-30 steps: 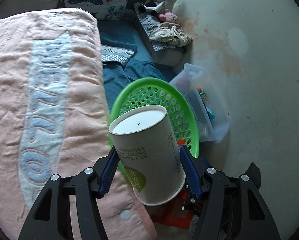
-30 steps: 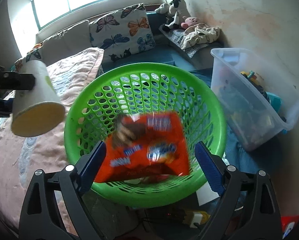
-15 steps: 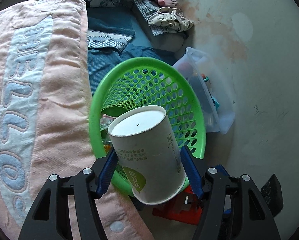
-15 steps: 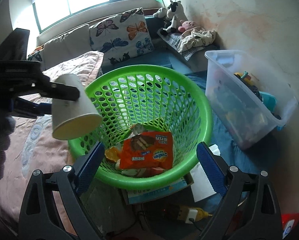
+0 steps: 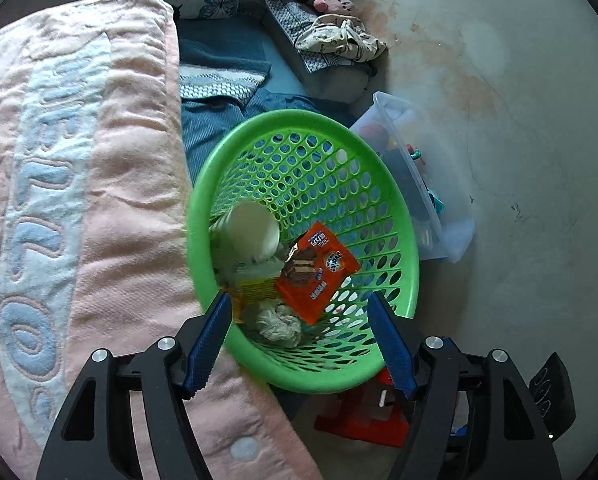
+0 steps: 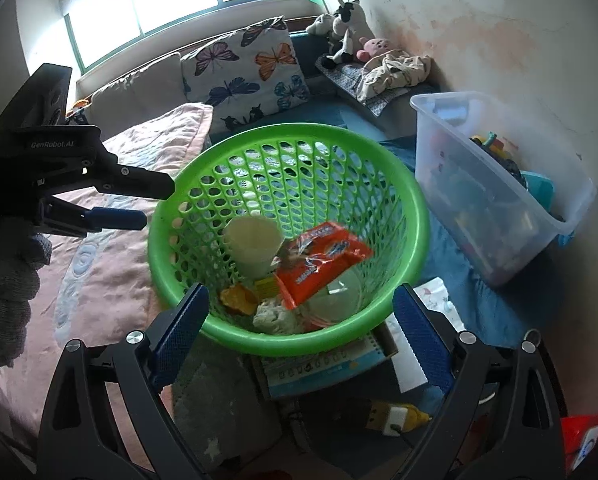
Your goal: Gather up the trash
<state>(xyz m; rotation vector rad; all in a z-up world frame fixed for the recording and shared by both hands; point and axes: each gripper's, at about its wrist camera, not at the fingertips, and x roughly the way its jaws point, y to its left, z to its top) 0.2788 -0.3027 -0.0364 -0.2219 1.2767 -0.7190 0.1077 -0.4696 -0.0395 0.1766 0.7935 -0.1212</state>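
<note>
Both grippers are seen wide open with nothing held: left gripper (image 5: 299, 340) and right gripper (image 6: 299, 338) hover at the near rim of the green mesh basket (image 6: 411, 216). From the right wrist view, the left gripper (image 6: 139, 204) is seen at the basket's left rim, jaws apart and empty.

Trash is located inside the basket:
- paper cup (image 5: 251, 232) lying on its side against the left wall, mouth facing up toward the camera
- orange snack wrapper (image 5: 317, 270) lying tilted on top of the pile, one edge touching the cup
- crumpled tissue wad (image 5: 279, 322) at the near bottom
- yellow scrap (image 6: 239, 300) beside the wad, identity not resolved

Handling, as judged:
- cup: light, thin-walled, easily crushed; best taken across the body with low force, or by pinching the rim
- wrapper: very light, slick film, floppy; a pinch on a free edge or corner is advised, slip is likely under a flat grasp
- tissue: soft, compressible; any pinch through the bulk should hold

Outside the basket, a booklet (image 6: 323, 368) and white paper (image 6: 431, 320) lie under and just beside its base; whether they count as trash cannot be told. A clear storage bin (image 6: 499, 184) holding toys stands to the right. A pink blanket (image 5: 79, 160) lies to the left, touching the basket.
</note>
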